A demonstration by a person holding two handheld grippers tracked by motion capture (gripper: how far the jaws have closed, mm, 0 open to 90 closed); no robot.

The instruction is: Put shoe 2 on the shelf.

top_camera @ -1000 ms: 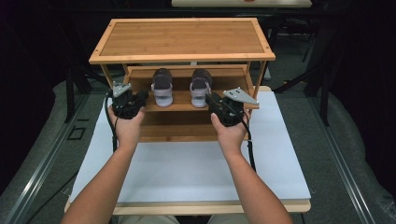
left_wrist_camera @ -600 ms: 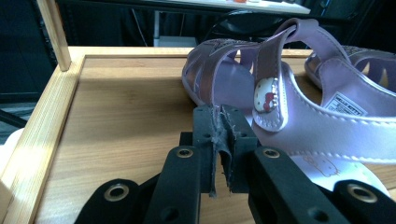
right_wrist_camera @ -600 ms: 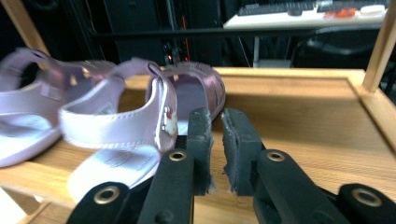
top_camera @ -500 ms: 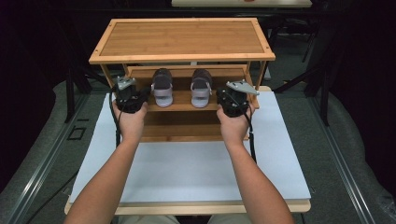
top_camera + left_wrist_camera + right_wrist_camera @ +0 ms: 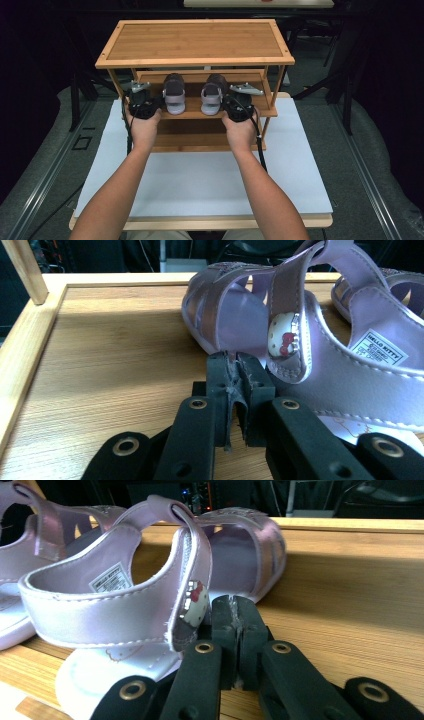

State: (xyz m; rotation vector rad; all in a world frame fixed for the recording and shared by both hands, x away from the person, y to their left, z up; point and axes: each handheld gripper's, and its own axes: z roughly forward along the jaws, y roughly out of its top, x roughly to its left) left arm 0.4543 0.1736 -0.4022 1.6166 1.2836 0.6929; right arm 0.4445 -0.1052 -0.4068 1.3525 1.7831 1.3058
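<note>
You had both claws at the middle shelf (image 5: 192,106) of the bamboo rack (image 5: 195,42), which stood at the far end of the white table (image 5: 200,180); the rack's top board overhung that shelf, so the room above the sandals was low, while the front of the shelf lay open toward you; the rack's posts closed it at either end.

The left sandal (image 5: 173,92) and the right sandal (image 5: 212,94) sat side by side on the middle shelf, near each other at its centre; each had its long axis running front to back across the shelf, heel toward you and toe toward the rack's back.

Your left claw (image 5: 150,102) sat at the outer side of the left sandal (image 5: 260,320); in the left gripper view its jaws had been closing and stood together, pad against pad, just under the sandal's strap; I could not tell whether they pinched the sole edge; bare shelf wood stretched beyond it to the rack's side rail.

Your right claw (image 5: 227,104) sat at the outer side of the right sandal (image 5: 125,600); its jaws had just been closing and met with nothing seen between them, beside the strap's round charm; open shelf lay beyond it.
</note>
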